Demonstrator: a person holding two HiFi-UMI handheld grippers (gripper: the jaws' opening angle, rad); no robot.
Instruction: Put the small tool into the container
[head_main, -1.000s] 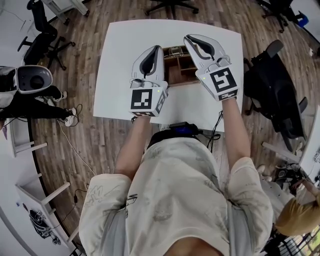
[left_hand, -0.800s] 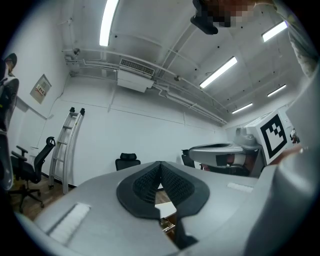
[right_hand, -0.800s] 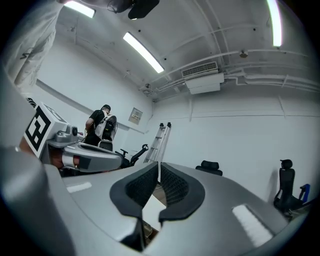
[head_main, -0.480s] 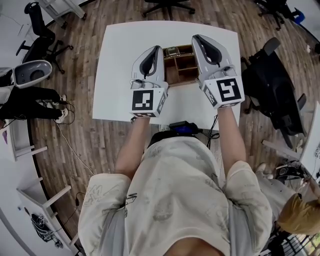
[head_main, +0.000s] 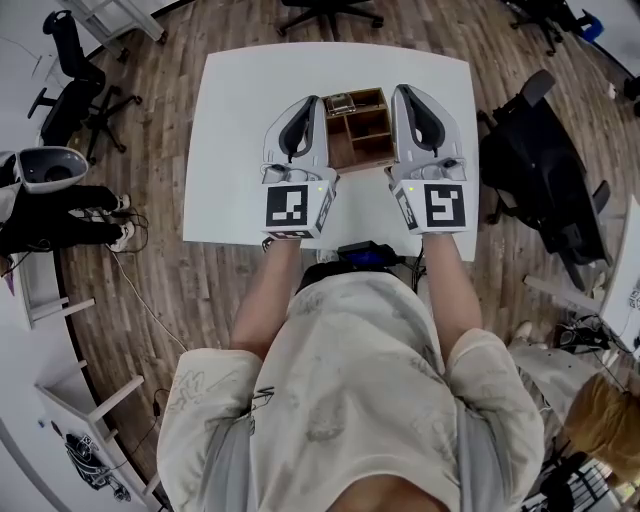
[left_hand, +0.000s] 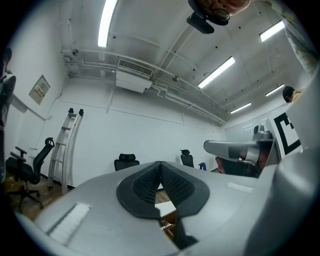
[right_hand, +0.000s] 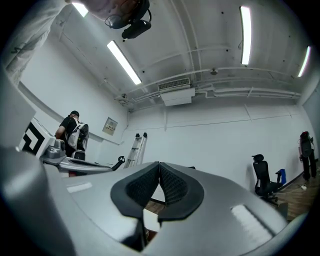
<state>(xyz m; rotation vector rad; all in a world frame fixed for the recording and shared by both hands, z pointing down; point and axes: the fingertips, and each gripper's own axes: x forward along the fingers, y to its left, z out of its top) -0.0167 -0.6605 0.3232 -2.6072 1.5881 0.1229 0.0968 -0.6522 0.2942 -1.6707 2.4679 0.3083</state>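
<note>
The wooden container (head_main: 352, 148) stands near the middle of the white table (head_main: 240, 120), divided into several compartments. A small shiny tool (head_main: 343, 101) lies in the back left compartment, on the side farthest from the person; its shape is too small to make out.

The left gripper (head_main: 308, 103) lies along the container's left side and the right gripper (head_main: 405, 93) along its right side, so the box sits between them with its top open to view. A second ago the right gripper reached slantwise over the container, with its tip above the back compartments and much of the box covered. Half a second ago it had swung out toward the right edge. Now it is clear of the box, drawn back toward the person and pointing straight ahead, level with the left one. The left gripper has barely shifted over the same time, and the tool sits in the same compartment as before.

In the left gripper view the jaws are together, the dark pads (left_hand: 172, 185) meeting at the tip with nothing between them. The right gripper view shows the same: jaws closed, pads (right_hand: 172, 189) touching, nothing clamped.

A black office chair (head_main: 540, 160) stands on the wooden floor (head_main: 150, 260) to the right of the table.
</note>
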